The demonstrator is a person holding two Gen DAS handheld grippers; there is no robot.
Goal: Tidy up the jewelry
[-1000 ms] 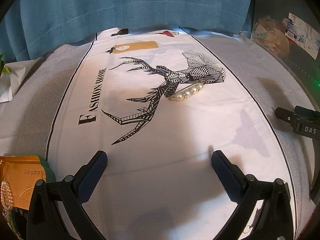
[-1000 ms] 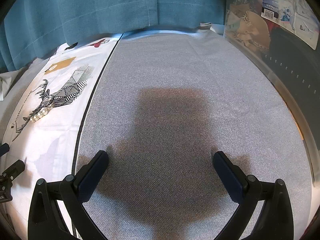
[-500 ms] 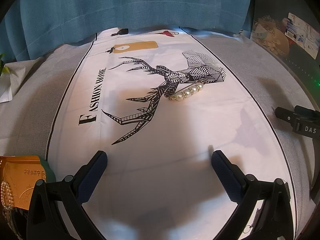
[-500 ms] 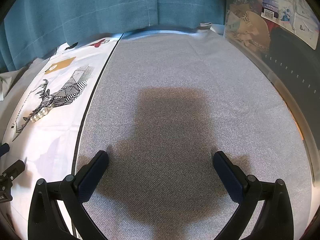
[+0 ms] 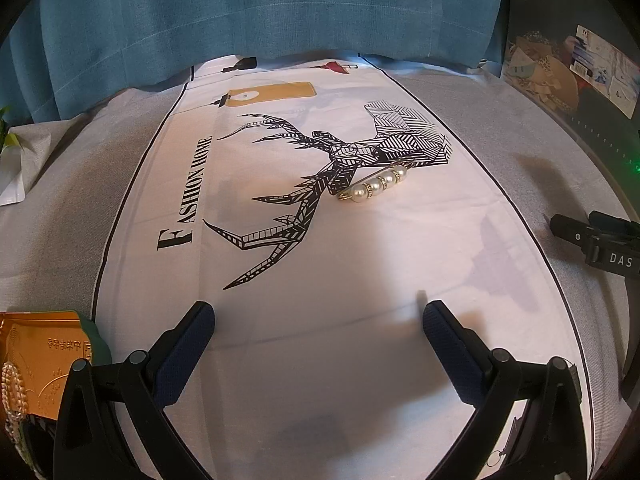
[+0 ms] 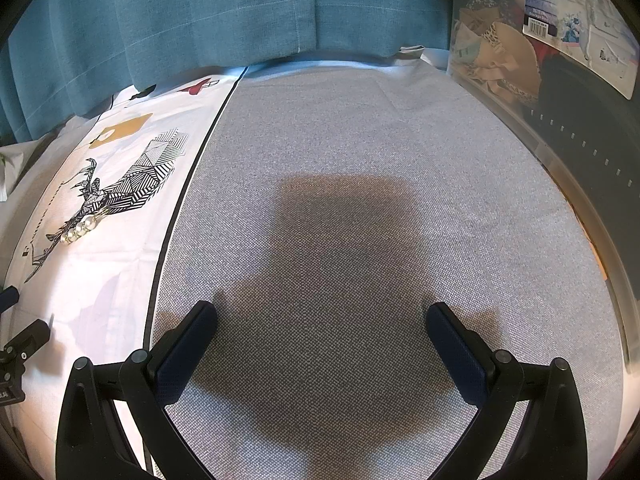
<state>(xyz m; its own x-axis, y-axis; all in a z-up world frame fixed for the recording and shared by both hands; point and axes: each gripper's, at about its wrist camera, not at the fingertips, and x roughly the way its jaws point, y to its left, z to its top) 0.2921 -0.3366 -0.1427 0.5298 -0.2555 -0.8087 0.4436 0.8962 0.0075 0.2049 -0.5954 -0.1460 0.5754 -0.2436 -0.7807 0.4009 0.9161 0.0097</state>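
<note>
Left wrist view. Your left gripper [image 5: 318,322] is spread wide, nothing between its fingers, hovering low over the near part of the white cloth [image 5: 360,280]. The pearl clip [image 5: 374,189] lies far ahead of it, a little right of centre: four pearls in a row on a gold bar with small gold spacers, lying slantwise on the printed black deer [image 5: 340,156], at the lower edge of the deer's head. It touches nothing but the cloth. Against the frame one second ago: clip unmoved, gripper opening unchanged, view almost the same. At the near left edge sits a gold box [image 5: 40,356] with a string of small pearls [image 5: 12,392] draped on it. At the right edge you see part of your right gripper [image 5: 592,240], well apart from the clip. A teal curtain [image 5: 260,12] closes the far side. The way to the clip is clear.

Right wrist view. Your right gripper [image 6: 322,320] is equally wide open and holds nothing, over the grey fabric [image 6: 360,140], where its shadow falls. The pearl clip [image 6: 80,230] is far to the left on the white cloth [image 6: 100,280]. No change from one second ago. A clear bin [image 6: 520,80] stands at the far right.
</note>
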